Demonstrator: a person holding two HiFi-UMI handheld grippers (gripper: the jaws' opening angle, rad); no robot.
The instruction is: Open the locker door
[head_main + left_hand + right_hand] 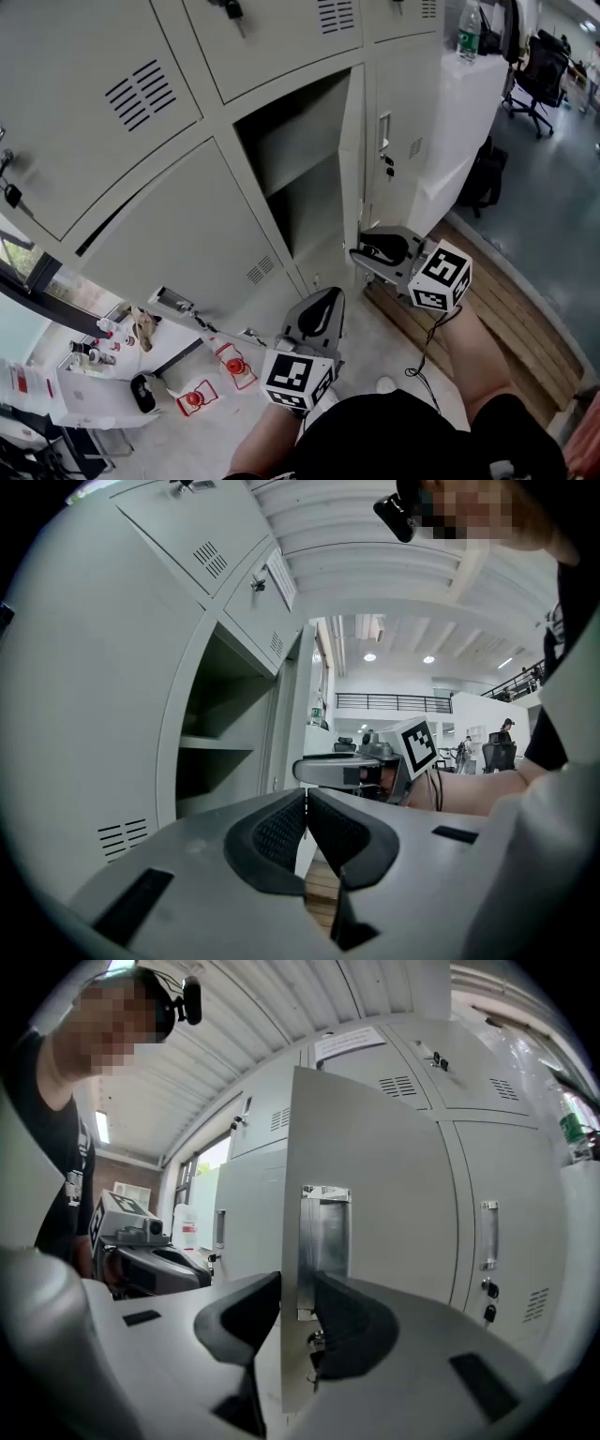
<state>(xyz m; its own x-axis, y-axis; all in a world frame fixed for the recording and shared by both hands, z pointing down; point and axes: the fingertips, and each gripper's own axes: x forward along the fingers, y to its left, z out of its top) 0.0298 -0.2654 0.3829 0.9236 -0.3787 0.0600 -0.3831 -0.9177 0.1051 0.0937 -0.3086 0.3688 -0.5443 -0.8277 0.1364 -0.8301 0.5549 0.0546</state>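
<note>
Two right gripper (pixel 296 1286) fingers (pixel 356 1335) clamp the locker door (pixel 384 1166), half-hiding its handle (pixel 324 1232).

Left of the open locker door (pixel 351 155) the compartment (pixel 300 178) stands free but for a shelf (pixel 220 745) crossing it, while right of the door the closed neighbouring locker (pixel 405 103), its hanging keys (pixel 388 168) and a white cabinet (pixel 461 117) crowd close, and the right gripper (pixel 361 254) clamps the door's lower edge
</note>
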